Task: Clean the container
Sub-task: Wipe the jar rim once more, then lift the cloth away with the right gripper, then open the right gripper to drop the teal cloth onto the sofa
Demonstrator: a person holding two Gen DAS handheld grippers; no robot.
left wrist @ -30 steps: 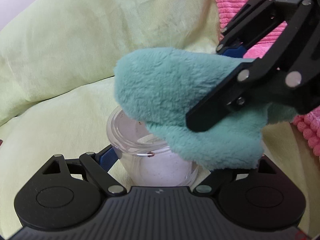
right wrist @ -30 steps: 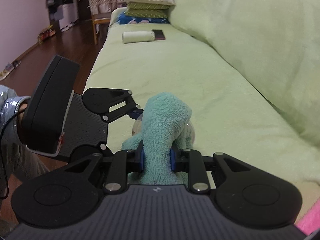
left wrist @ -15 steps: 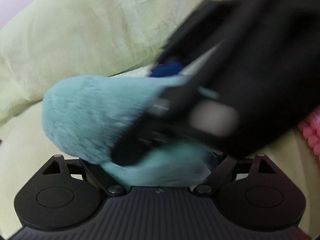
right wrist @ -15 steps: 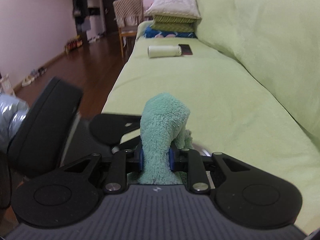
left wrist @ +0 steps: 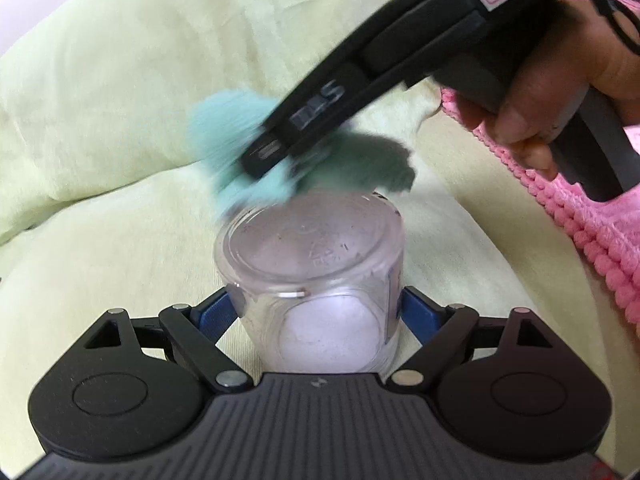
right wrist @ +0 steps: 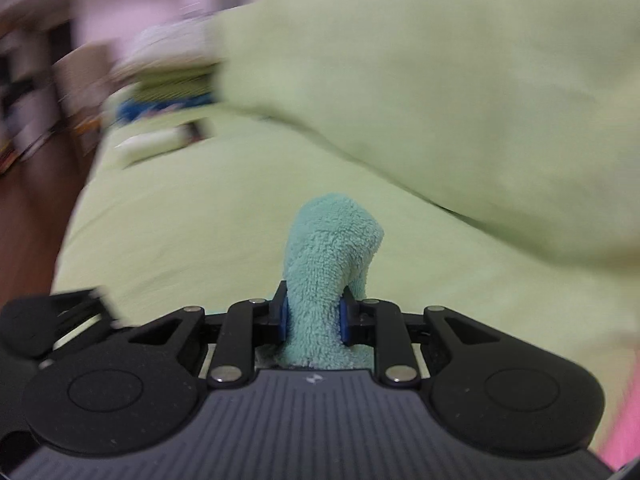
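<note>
Gripping clear container (left wrist: 316, 276) level, left tool (left wrist: 316, 312), right tool (right wrist: 312, 320) angled down, pinching teal cloth (right wrist: 328, 264)

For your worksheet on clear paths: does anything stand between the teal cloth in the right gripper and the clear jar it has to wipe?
Nothing visible does. The cloth, pinched in the right gripper, hangs just over the jar, which the left gripper holds.
</note>
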